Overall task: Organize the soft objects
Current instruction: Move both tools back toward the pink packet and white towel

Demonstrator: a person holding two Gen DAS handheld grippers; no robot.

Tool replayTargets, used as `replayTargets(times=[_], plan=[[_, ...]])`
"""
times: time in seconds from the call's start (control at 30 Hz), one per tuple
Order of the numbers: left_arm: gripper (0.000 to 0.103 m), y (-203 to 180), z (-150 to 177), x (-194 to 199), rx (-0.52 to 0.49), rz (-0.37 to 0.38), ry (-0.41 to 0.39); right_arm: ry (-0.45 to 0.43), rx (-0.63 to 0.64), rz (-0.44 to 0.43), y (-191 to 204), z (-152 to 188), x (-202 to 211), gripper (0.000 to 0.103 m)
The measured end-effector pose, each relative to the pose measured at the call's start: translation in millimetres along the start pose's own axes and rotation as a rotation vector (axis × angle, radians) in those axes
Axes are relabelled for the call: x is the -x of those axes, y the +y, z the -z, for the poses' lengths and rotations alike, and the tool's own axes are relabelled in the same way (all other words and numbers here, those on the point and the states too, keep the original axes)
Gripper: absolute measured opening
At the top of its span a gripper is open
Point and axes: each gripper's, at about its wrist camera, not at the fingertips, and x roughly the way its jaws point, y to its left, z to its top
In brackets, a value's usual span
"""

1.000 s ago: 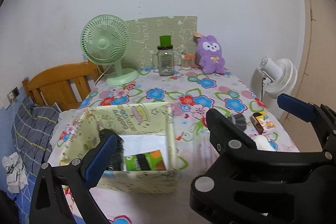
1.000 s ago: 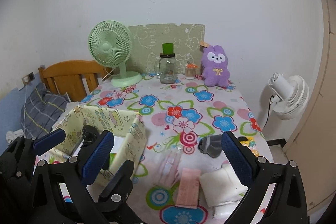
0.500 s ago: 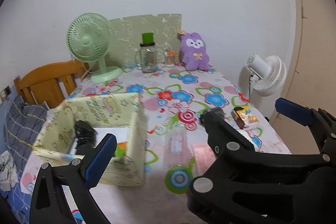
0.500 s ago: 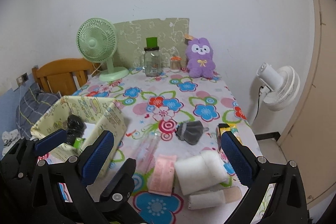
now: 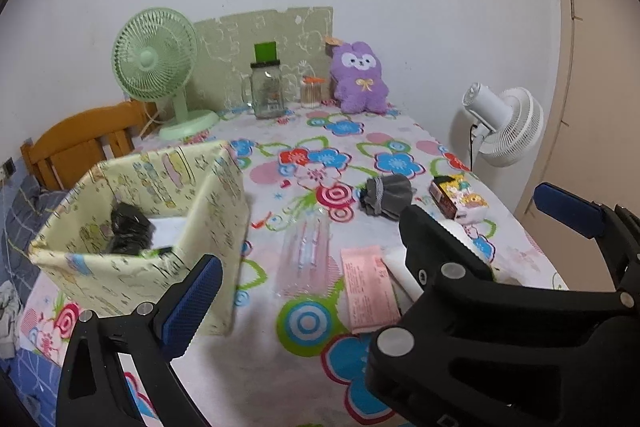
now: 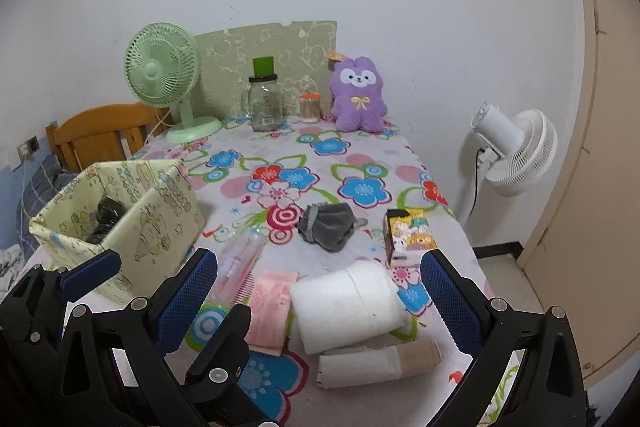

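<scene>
Soft things lie scattered on the flowered tablecloth [image 6: 360, 155] at its near right end: a white roll [image 6: 346, 307] of padding, a thinner white-and-tan roll [image 6: 380, 361] just in front of it, a pink packet [image 6: 270, 311] touching the white roll's left side, a clear sleeve [image 6: 240, 267] with pink inside, and a crumpled grey cloth [image 6: 330, 225] farther back. The yellow fabric box [image 6: 132, 223] stands at the near left, open-topped, with a dark bundle [image 6: 106, 217] already inside. Right gripper [image 6: 320, 303] is spread wide and empty; seen from its own camera, the white roll sits squarely between the two blue pads [image 6: 450, 303], low and just ahead. The roll's long axis runs left to right, slightly skewed, so it lies across the gap rather than along it. To my eye the pads would meet its two ends unless the wrist turns. Left gripper [image 5: 372, 255] is also wide open and holding nothing, hovering between the box and the packet, with the right gripper's black frame blocking much of its view. The right hand's tool is plainly the nearer to the white roll; the left is nearer the box. Likely next step: right gripper drops onto the roll, then carries it leftward to the box. A small printed carton [image 6: 408, 237] behind the roll is close enough to be nudged.
</scene>
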Motion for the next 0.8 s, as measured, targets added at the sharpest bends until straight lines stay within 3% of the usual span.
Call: replayTargets(times=[0.43,0.8], plan=[[0.103,-17.8,23.9,-30.7,-0.031,0.036,0.107,0.050,-0.017,0.051,-18.9,29.1,-19.4,0.103],[0.098,-25.2,41.0,-47.2,-0.050,0.037,0.150,0.129,-0.052,0.077,-34.0,50.8,-37.3,0.103]])
